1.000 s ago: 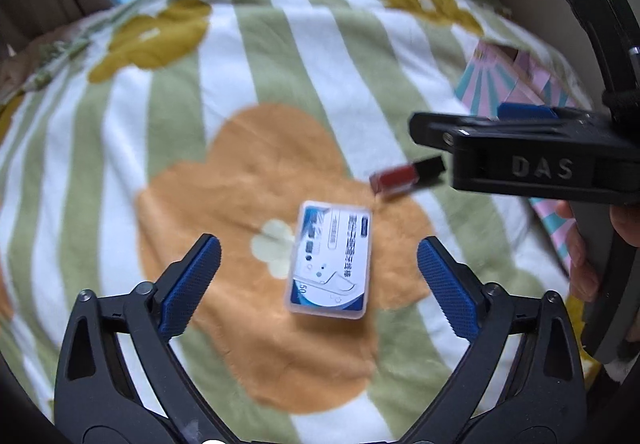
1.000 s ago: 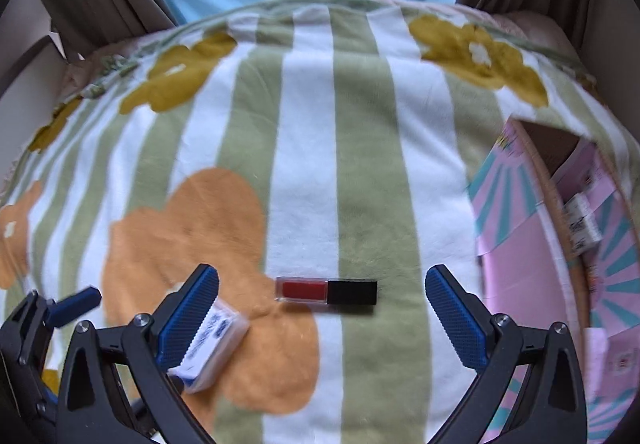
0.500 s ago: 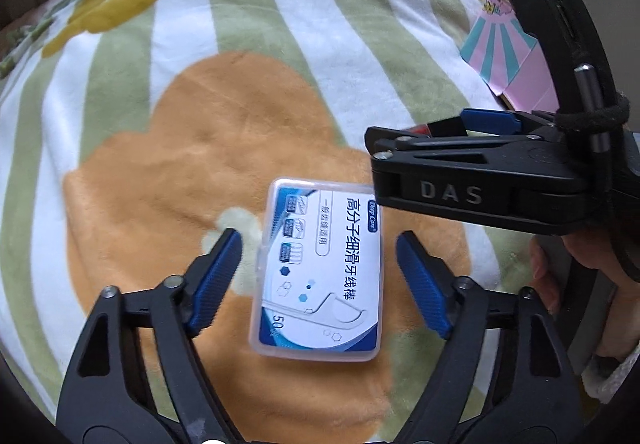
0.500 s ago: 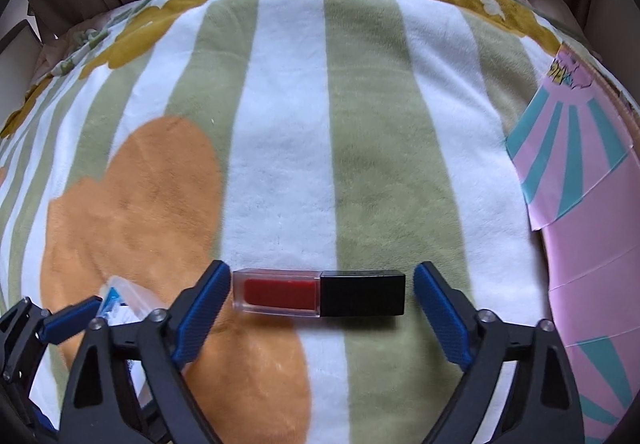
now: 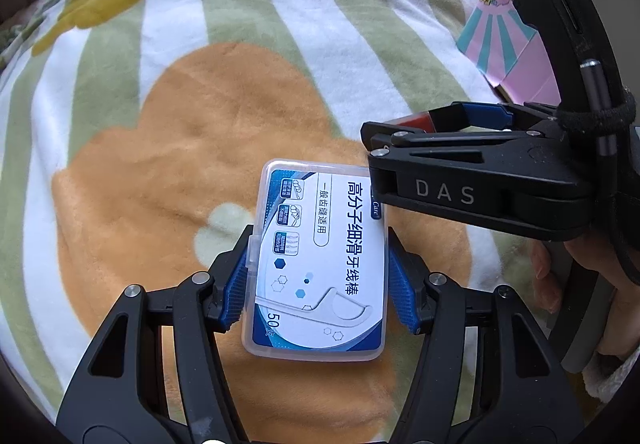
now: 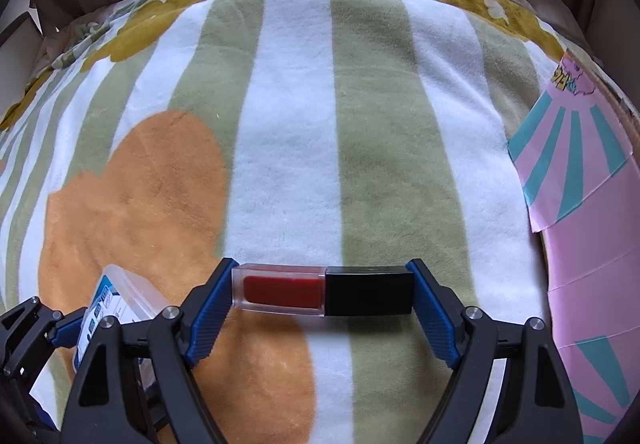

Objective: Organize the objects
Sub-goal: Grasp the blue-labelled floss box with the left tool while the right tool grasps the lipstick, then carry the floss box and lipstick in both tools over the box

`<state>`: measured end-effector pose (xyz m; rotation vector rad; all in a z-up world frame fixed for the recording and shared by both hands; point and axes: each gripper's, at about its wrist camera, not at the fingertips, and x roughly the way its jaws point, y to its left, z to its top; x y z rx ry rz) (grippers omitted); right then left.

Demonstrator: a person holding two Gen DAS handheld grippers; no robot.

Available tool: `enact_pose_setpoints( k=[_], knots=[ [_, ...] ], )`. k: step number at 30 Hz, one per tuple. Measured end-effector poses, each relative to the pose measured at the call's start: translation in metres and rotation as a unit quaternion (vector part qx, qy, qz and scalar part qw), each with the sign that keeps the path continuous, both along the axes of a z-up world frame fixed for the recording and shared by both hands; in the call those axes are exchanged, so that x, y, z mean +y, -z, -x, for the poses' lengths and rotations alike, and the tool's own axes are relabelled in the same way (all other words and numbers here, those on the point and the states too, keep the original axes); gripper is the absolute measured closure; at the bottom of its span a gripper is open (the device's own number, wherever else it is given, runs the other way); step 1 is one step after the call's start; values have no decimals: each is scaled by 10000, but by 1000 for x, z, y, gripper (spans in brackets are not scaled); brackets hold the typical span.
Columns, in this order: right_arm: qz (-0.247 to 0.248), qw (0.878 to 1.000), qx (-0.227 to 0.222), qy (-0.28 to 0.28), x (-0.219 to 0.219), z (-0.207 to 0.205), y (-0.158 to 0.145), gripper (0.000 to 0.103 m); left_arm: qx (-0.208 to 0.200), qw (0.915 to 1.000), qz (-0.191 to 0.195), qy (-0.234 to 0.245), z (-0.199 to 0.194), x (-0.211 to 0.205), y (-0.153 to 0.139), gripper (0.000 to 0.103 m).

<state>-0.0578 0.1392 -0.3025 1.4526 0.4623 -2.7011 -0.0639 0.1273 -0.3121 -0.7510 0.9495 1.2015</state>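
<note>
Striped blanket [image 6: 296,132]: both tools closing (floss box [image 5: 320,264], lipstick [image 6: 322,290]).

The right gripper [image 5: 460,124] crowds the floss box [image 5: 320,264]; blanket [image 6: 300,124] beyond lies open.

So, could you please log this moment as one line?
left tool: closing on floss pick box | right tool: closing on lip gloss tube | both on blanket

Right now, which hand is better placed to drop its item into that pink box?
Probably the right. The right gripper, closing end to end on the red lipstick, sits beside the pink box. The left gripper, closing on the floss-pick case, is farther away.
</note>
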Motion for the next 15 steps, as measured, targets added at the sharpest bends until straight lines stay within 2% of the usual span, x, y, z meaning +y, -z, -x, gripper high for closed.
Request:
enact_pose_setpoints(
  k=[4, 8, 15],
  knots=[
    [47, 10000, 45, -58, -5, -3, -18, 23, -5, 9999, -115, -63, 0, 1, -17, 47],
    [99, 9997, 147, -149, -14, -9, -49, 23, 15, 9993, -292, -254, -1, 0, -49, 47],
    [184, 9983, 389, -381, -31, -32, -130, 23, 95, 9962, -601, -631, 0, -9, -122, 47]
  ],
)
